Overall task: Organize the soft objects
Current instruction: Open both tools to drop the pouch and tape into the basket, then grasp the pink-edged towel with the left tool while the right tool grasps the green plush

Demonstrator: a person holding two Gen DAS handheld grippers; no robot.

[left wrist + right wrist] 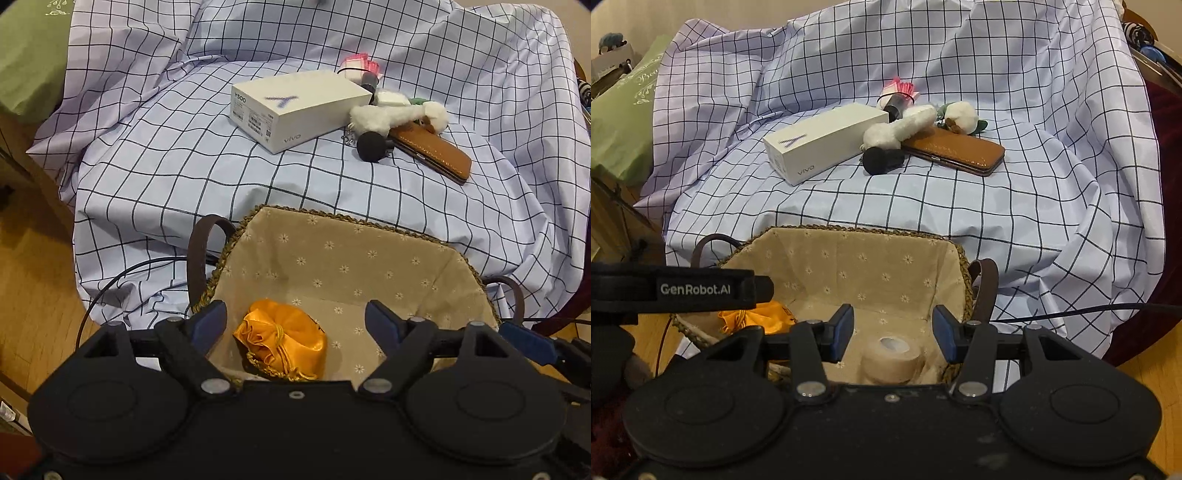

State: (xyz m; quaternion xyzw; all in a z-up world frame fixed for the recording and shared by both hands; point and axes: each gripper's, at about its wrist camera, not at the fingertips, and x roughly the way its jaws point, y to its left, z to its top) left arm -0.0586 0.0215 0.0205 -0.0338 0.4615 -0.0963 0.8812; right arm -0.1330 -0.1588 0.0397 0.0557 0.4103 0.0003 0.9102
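Note:
A woven basket (332, 218) with a beige flowered lining stands at the near edge of the checked cloth; it also shows in the right wrist view (849, 230). An orange satin drawstring pouch (286, 341) lies inside it, partly seen in the right wrist view (757, 319). A beige tape roll (892, 356) lies in the basket too. My left gripper (295, 325) is open above the pouch. My right gripper (892, 336) is open above the tape roll. A white plush toy (399, 116) with a black end lies further back, also in the right wrist view (899, 127).
A white phone box (299, 109) and a brown leather case (434, 153) lie on the checked cloth (184, 166) beside the plush. A pink-and-white item (899, 92) sits behind them. A green cushion (29, 62) is at left. Wooden floor (33, 266) lies below.

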